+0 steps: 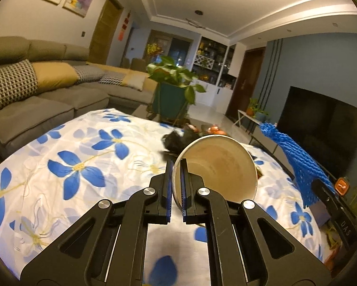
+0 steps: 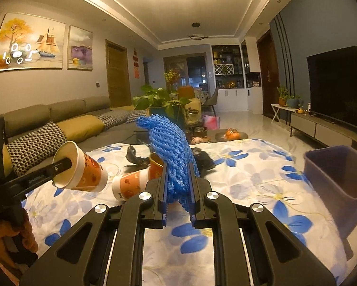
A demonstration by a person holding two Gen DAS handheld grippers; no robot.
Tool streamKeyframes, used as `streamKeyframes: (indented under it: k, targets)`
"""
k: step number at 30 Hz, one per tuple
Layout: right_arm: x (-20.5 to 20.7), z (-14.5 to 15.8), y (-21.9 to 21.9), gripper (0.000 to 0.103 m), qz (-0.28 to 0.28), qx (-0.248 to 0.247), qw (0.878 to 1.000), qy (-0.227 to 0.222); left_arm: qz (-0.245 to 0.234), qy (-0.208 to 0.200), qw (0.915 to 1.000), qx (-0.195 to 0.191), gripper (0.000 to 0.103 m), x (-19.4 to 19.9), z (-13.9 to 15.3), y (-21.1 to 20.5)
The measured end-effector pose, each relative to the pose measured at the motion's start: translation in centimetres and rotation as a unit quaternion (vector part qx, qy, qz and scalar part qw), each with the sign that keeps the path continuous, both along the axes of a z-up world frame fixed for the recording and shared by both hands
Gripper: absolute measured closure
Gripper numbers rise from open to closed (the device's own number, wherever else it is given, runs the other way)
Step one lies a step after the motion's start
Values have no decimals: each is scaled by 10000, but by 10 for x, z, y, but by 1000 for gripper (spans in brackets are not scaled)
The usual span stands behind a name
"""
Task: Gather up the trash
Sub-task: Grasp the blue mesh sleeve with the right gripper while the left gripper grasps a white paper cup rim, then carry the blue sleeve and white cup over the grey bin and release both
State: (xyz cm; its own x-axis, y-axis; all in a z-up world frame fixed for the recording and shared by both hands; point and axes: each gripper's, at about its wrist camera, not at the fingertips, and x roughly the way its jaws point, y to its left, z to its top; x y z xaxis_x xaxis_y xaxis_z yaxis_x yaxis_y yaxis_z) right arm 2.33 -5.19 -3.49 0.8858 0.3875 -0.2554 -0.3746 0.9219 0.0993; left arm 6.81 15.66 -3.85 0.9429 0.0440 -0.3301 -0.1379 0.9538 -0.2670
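While both my grippers hold trash above the floral-clothed worktop [image 2: 249, 174], nothing touches the cloth.

My left gripper [image 1: 177, 186] has its fingers pinched on the rim of a paper cup [image 1: 216, 166], tipped on its side in the air; my right gripper [image 2: 177, 190] clamps blue foam netting [image 2: 171, 143] upright. Beneath lie another cup [image 2: 130, 186] and black crumpled bags [image 2: 135, 157], with a purple bin [image 2: 340, 178] to the right.

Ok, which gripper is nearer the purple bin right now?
Right. The right gripper, jaws shut on the blue foam net, has the purple bin just off to its right. The left gripper, holding a paper cup, sits at the far left.
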Motion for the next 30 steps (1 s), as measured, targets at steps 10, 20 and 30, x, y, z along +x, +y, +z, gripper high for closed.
streamKeyframes:
  k: [10, 20, 30]
  targets:
    - [-16, 7, -36, 89, -323, 110, 9994, -89, -402, -83, 9990, 198, 98, 2, 8, -45]
    - [-23, 9, -67, 89, -587, 218, 9980, -116, -830, -129, 9957, 401, 98, 16, 16, -91]
    - [-20, 12, -105, 89, -1059, 226, 9940, -137, -1453, -259, 9870, 633, 98, 41, 24, -150]
